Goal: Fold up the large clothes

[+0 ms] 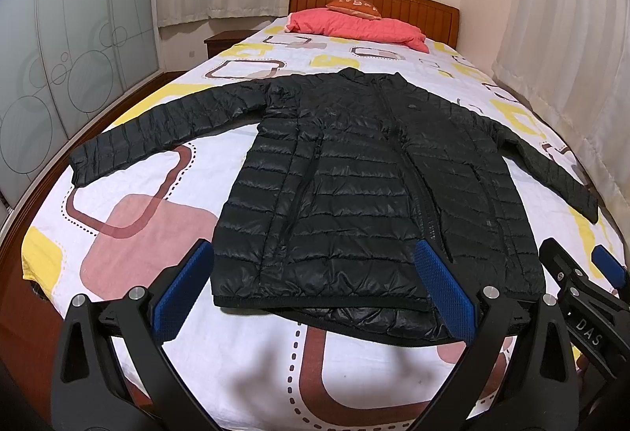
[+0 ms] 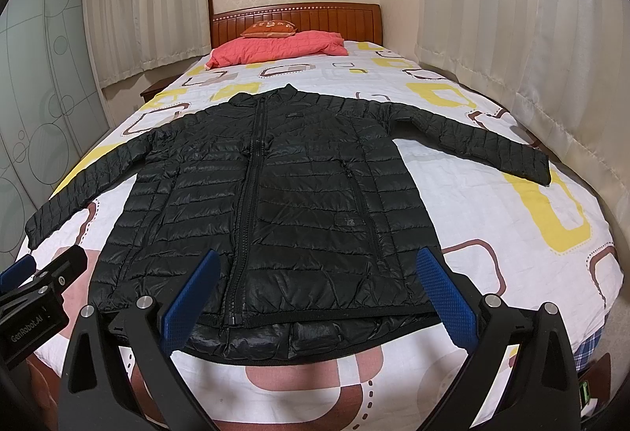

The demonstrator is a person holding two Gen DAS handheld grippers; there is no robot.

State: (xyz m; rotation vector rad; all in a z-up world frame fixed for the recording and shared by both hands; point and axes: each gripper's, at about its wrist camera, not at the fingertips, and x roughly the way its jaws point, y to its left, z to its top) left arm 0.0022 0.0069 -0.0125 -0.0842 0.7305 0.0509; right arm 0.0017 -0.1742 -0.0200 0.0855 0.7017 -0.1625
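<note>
A black quilted puffer jacket [image 1: 354, 175] lies flat and zipped on the bed, front up, collar toward the headboard, both sleeves spread sideways; it also shows in the right wrist view [image 2: 299, 186]. My left gripper [image 1: 315, 265] is open and empty, its blue pads hovering over the jacket's hem on the left side. My right gripper [image 2: 315, 273] is open and empty above the hem on the right side. The right gripper also shows at the right edge of the left wrist view [image 1: 582, 273], and the left gripper at the left edge of the right wrist view [image 2: 43, 273].
The bed [image 1: 157, 194] has a white sheet with yellow, pink and brown shapes. A red pillow [image 1: 354, 23] with a small orange cushion [image 1: 354, 6] lies by the wooden headboard [image 1: 413, 7]. Curtains [image 2: 492, 17] hang on the right, a glass wardrobe [image 1: 59, 37] stands left.
</note>
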